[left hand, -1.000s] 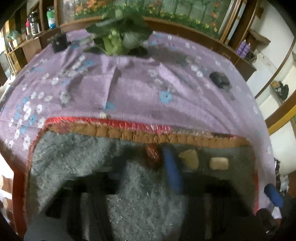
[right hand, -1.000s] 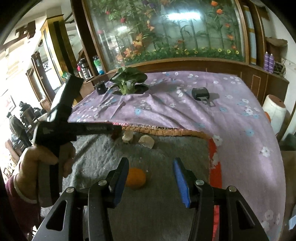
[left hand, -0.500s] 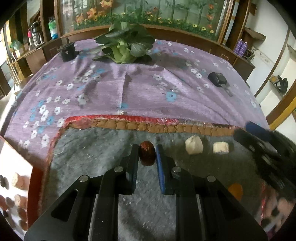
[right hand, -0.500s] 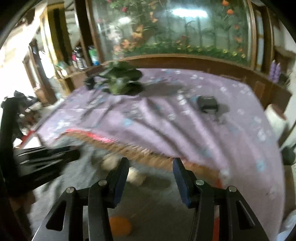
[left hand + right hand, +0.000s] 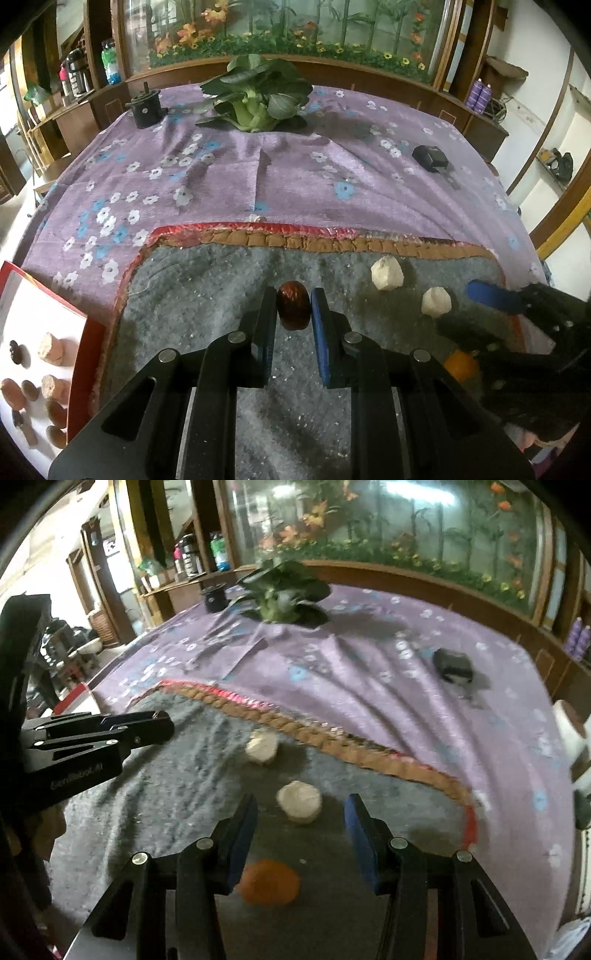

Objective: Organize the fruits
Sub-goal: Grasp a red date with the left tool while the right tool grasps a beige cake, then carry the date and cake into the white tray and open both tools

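Observation:
My left gripper (image 5: 293, 308) is shut on a dark red date (image 5: 293, 309), held just above the grey mat (image 5: 192, 295). Two pale peeled fruits (image 5: 386, 273) (image 5: 436, 301) lie on the mat to its right, and an orange fruit (image 5: 460, 365) shows beside the right gripper's dark body. In the right wrist view my right gripper (image 5: 301, 814) is open over the mat, with the nearer pale fruit (image 5: 299, 801) just beyond its fingertips and the orange fruit (image 5: 269, 881) below, between its fingers. The farther pale fruit (image 5: 261, 745) lies up-left. The left gripper (image 5: 159, 725) reaches in from the left.
A red-edged white tray (image 5: 33, 332) with several fruit pieces sits at the mat's left. On the purple flowered cloth (image 5: 295, 173) are a leafy green vegetable (image 5: 258, 96), a black cylinder (image 5: 146, 107) and a small black device (image 5: 430, 157). Wooden cabinets ring the table.
The left gripper has closed on the date and lifted it slightly. The right gripper has swung left from over the orange fruit toward the pale fruits.

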Demonstrator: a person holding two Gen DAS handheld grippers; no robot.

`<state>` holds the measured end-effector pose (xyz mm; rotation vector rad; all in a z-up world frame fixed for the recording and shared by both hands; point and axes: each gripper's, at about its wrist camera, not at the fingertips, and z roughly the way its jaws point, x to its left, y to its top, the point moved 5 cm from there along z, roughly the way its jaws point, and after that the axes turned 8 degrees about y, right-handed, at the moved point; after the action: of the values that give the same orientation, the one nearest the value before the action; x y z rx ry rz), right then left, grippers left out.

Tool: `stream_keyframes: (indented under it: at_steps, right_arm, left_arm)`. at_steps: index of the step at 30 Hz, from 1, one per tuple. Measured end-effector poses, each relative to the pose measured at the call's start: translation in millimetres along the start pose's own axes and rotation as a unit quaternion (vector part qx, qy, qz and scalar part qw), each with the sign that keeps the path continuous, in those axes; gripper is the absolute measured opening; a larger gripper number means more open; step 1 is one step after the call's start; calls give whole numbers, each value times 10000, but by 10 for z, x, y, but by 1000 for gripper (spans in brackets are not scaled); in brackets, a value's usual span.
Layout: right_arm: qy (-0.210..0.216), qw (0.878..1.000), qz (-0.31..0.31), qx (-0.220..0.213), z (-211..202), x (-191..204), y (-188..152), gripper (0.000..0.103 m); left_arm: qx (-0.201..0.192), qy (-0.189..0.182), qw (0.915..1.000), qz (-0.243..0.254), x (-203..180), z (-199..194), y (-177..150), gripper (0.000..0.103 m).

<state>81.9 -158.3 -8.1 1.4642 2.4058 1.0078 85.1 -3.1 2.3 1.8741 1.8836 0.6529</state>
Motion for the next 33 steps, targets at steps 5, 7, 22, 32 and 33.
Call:
stream_keyframes:
  at_steps: [5,7,22,32,33]
  right_arm:
    - [-98,9999,52,58,267,-27,-35,28]
    - [-68,9999,105,20,226,-39,-37,28]
    - [568,9955,-172,-738,-308,967,5,28]
    - [962,9915,-619,-619,-175,1770,-39,27]
    - [984,9909,-678,-617,-160,1848,-35,27]
  left_arm:
    - [17,29,10000,12,14,-13,-40,17]
    - [4,51,10000,5,35,-41,-70,17]
    - [-326,546,9974,-339,573,-584,-396,17]
    - [-526,958,9917,-682,1170,-888,-665,17]
    - [-523,990,9912,-703,1216,-903,-691,17]
